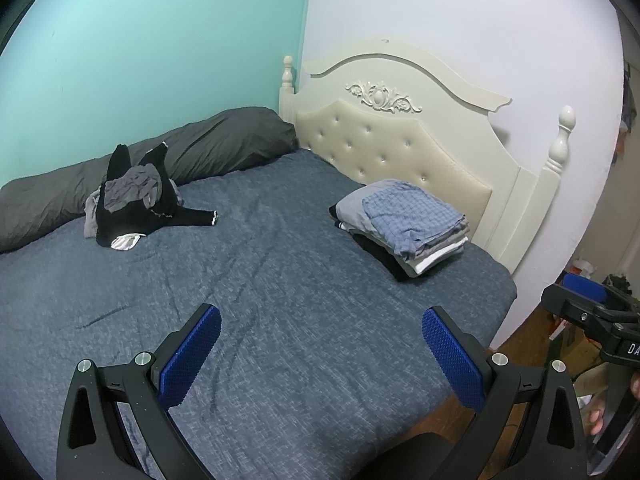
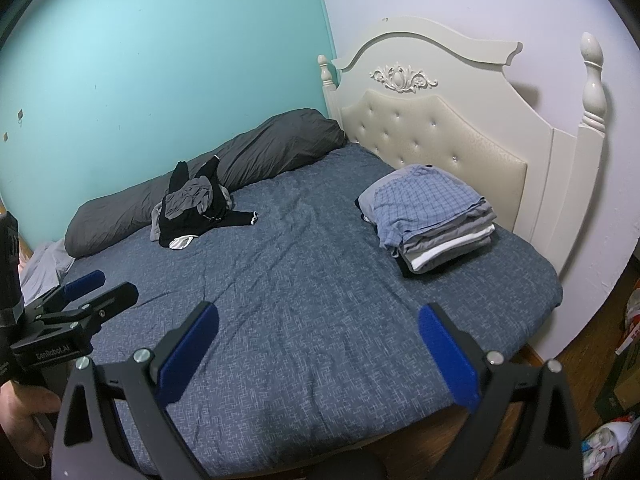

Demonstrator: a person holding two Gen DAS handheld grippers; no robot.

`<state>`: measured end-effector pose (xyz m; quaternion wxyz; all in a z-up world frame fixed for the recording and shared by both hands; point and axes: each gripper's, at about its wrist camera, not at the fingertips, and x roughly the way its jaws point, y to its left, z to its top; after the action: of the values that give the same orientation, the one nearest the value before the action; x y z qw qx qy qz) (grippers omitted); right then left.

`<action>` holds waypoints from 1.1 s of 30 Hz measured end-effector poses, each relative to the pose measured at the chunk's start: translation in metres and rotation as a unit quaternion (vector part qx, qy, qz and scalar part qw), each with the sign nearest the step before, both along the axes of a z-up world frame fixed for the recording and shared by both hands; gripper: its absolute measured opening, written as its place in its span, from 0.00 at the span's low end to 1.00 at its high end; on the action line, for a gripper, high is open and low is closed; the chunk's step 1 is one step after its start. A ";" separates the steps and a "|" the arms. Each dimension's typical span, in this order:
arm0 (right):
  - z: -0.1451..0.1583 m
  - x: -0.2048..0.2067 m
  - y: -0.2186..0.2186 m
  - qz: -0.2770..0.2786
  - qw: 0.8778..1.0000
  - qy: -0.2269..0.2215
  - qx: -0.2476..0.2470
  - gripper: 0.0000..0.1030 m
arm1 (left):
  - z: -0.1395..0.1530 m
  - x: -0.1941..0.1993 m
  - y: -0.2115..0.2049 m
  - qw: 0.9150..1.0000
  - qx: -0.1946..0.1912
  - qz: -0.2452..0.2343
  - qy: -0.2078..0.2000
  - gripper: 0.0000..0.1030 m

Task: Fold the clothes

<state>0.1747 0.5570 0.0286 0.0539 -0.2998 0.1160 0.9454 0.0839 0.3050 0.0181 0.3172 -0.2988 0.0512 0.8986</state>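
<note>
Right now both grippers hang over the near edge of the bed (image 1: 280,280), fingers spread wide and empty: left gripper (image 1: 322,354), right gripper (image 2: 318,350). Well beyond them, the unfolded heap (image 1: 136,204) lies by the grey pillow (image 1: 224,140), and the folded stack (image 1: 404,224) by the headboard (image 1: 400,136).

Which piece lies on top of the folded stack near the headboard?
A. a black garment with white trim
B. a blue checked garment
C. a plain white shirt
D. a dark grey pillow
B: the blue checked garment lies on top of the folded stack, with grey and white layers under it.
</note>
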 end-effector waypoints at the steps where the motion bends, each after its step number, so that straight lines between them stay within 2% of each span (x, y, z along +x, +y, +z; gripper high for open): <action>1: 0.000 0.000 0.000 0.000 1.000 0.000 0.001 0.98 | 0.000 0.000 0.000 1.000 -0.001 0.000 0.001 1.00; 33: 0.000 -0.001 0.001 0.000 1.000 0.000 0.000 0.98 | 0.004 -0.001 -0.003 1.000 -0.005 0.006 0.012 1.00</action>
<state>0.1735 0.5575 0.0283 0.0538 -0.2997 0.1159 0.9454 0.0834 0.3021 0.0223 0.3092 -0.2903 0.0573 0.9038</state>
